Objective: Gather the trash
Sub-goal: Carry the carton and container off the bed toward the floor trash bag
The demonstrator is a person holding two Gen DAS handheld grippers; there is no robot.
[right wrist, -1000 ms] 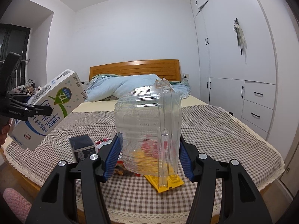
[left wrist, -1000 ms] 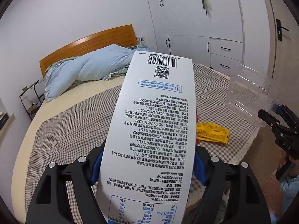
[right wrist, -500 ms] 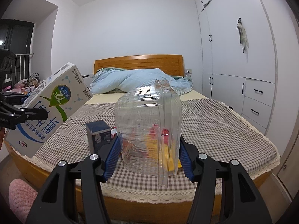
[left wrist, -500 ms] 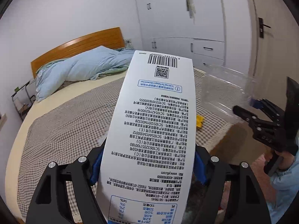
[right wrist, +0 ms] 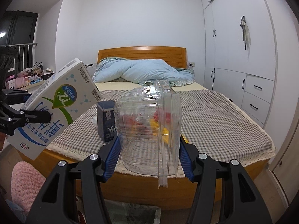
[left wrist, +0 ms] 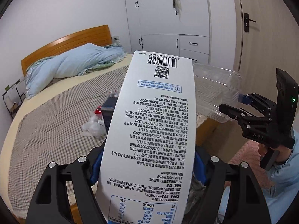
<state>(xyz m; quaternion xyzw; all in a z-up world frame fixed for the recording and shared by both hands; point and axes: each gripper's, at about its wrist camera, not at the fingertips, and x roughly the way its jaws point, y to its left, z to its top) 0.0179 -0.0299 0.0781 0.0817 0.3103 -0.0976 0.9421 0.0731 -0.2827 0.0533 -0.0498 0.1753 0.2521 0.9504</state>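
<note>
Trash is already in both hands: the left tongs (left wrist: 147,166) are clamped on the sides of a white milk carton (left wrist: 149,130), whose long axis runs straight out along the fingers, barcode end farthest from the hand. The right tongs (right wrist: 149,149) are clamped on a clear plastic clamshell (right wrist: 149,127), standing tall between the blue pads with its hinge edge toward the camera. Both loads hang over the floor just off the foot of the bed (right wrist: 214,115), carton to the left of the clamshell and apart from it.

Beyond them, more litter lies on the checked bedspread: a dark blue box (right wrist: 106,121) upright near the bed's edge, crumpled clear wrap (left wrist: 93,127) beside it, and red and yellow wrappers (right wrist: 164,128) seen through the clamshell. With both tongs full, I'd judge neither can take these until its load is dropped. No bin shows in either view.
</note>
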